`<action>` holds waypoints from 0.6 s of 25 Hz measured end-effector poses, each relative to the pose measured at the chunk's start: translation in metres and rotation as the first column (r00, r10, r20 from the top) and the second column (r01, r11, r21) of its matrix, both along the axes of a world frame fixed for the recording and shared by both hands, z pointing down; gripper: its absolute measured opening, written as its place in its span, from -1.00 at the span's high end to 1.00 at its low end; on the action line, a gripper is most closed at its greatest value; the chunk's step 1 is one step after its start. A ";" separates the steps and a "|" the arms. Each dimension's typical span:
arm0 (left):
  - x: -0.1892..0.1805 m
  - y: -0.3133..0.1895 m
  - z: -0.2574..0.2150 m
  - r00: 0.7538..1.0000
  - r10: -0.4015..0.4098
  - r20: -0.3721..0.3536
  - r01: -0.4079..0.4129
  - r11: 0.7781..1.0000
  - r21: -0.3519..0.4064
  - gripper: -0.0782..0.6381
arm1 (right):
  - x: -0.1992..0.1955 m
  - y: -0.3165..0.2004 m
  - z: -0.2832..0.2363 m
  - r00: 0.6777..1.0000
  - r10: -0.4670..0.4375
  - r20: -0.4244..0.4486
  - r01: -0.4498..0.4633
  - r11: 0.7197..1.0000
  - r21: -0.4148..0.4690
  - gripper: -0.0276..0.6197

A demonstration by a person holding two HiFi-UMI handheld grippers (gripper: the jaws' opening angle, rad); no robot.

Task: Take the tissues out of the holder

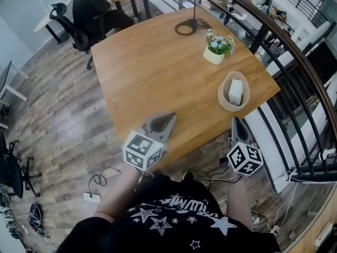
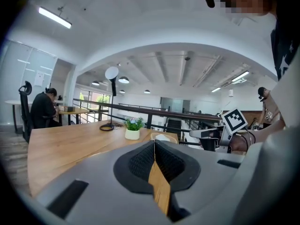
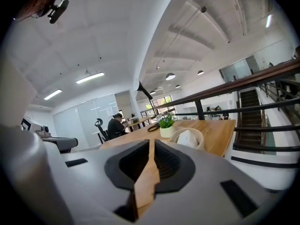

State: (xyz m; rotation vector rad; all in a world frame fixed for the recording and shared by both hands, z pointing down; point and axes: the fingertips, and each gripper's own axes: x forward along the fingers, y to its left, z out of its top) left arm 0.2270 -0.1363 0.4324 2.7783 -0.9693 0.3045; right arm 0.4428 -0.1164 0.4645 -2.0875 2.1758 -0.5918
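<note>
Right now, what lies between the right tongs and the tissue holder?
Only bare table lies between the right tongs and the tissue holder, as the head view shows.

A wooden tabletop (image 1: 158,62) stretches ahead of the left gripper (image 1: 169,118), standing on a grey-brown plank floor (image 1: 58,115). To the right of the right gripper (image 1: 236,121) curves a dark railing (image 1: 287,41). Far beyond, a person (image 1: 92,7) sits in a black office chair (image 1: 66,25). A strip light (image 2: 55,18) shines on the white ceiling (image 2: 154,27).

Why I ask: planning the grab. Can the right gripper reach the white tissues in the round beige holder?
Probably yes: nothing stands between the right gripper and the round beige holder; the white tissues sit uncovered. Its shut jaws must open first.
</note>
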 end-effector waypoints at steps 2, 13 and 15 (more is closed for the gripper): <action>0.002 0.003 0.000 0.999 -0.037 0.011 0.037 0.999 0.003 0.74 | 0.004 -0.005 -0.001 0.999 -0.035 -0.004 0.035 0.999 0.005 0.79; 0.011 0.026 0.006 0.991 -0.132 0.021 0.133 0.991 -0.025 0.74 | 0.014 -0.011 -0.004 0.990 -0.138 -0.015 0.137 0.990 -0.011 0.79; 0.011 0.022 0.007 0.992 -0.126 0.017 0.126 0.992 -0.028 0.74 | 0.015 -0.014 -0.004 0.991 -0.132 -0.028 0.132 0.991 -0.022 0.79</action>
